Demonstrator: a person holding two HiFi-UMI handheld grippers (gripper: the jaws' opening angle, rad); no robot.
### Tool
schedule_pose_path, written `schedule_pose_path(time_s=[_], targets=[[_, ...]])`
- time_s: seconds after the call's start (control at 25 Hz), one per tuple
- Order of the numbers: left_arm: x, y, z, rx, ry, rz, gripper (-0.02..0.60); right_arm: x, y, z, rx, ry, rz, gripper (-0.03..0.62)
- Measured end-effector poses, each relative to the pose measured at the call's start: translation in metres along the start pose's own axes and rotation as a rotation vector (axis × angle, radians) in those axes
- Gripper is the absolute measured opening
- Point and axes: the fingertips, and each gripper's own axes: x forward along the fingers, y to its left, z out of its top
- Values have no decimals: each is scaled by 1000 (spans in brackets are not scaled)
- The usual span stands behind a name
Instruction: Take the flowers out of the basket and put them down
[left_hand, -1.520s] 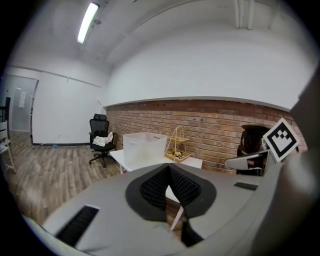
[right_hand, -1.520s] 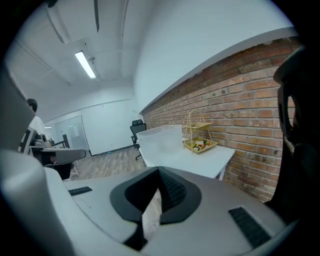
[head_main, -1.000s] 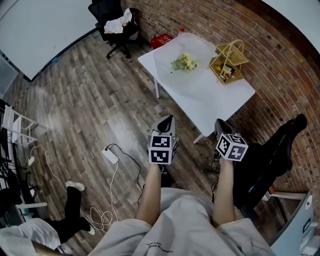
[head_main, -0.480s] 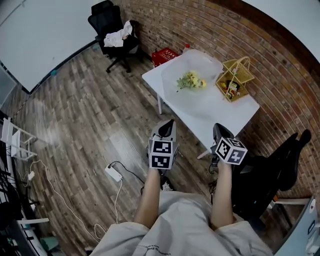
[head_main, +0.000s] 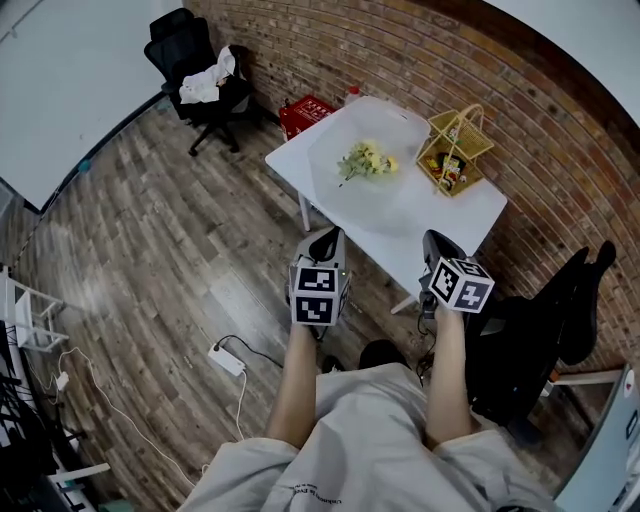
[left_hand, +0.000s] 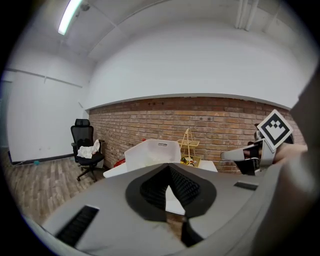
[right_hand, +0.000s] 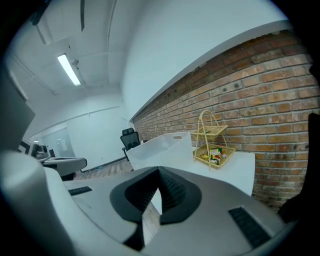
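Note:
A bunch of yellow and green flowers (head_main: 365, 160) lies in a translucent white basket (head_main: 345, 135) on the white table (head_main: 440, 215). In both gripper views the basket (left_hand: 150, 152) (right_hand: 162, 150) stands well ahead and its wall hides the flowers. My left gripper (head_main: 325, 243) (left_hand: 167, 172) is shut and holds nothing. It hangs over the floor short of the table's near edge. To its right, near the table's corner, my right gripper (head_main: 437, 245) (right_hand: 159, 175) is also shut and empty. The two point at the table, side by side.
A yellow wire rack (head_main: 455, 150) (right_hand: 212, 145) with snack packets stands on the table's right end by the brick wall. A red crate (head_main: 305, 112) and a black office chair (head_main: 195, 75) lie beyond the table. Another black chair (head_main: 540, 330) is at my right. A power strip (head_main: 228, 360) lies on the floor.
I have walked across the wooden floor toward the table, carrying both grippers forward with me. The power strip has slid back in the head view. Both grippers stay shut.

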Motion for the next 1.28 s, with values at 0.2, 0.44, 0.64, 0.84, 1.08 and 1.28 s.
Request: schedule_pose_path(time_s=[0.2,0.44,0.64,0.84,1.08,1.28], targets=[[4,11,17,28,7,-12,25,15,6,31,50,-50,27,15],[-10,36,12,47,29,-12,25,39,26,26,64,-11,87,15],[6,56,1,-7,33,25,25,60,26,28,63,4,104,14],[24,69,6,31,47,16,25,90,32,54,100,-35,102,15],[39,111,19,51,38,72,25,135,65,85,121,-71,152,14],[65,130,25,70,50,52,25,170,95,93,89,-67,200,14]])
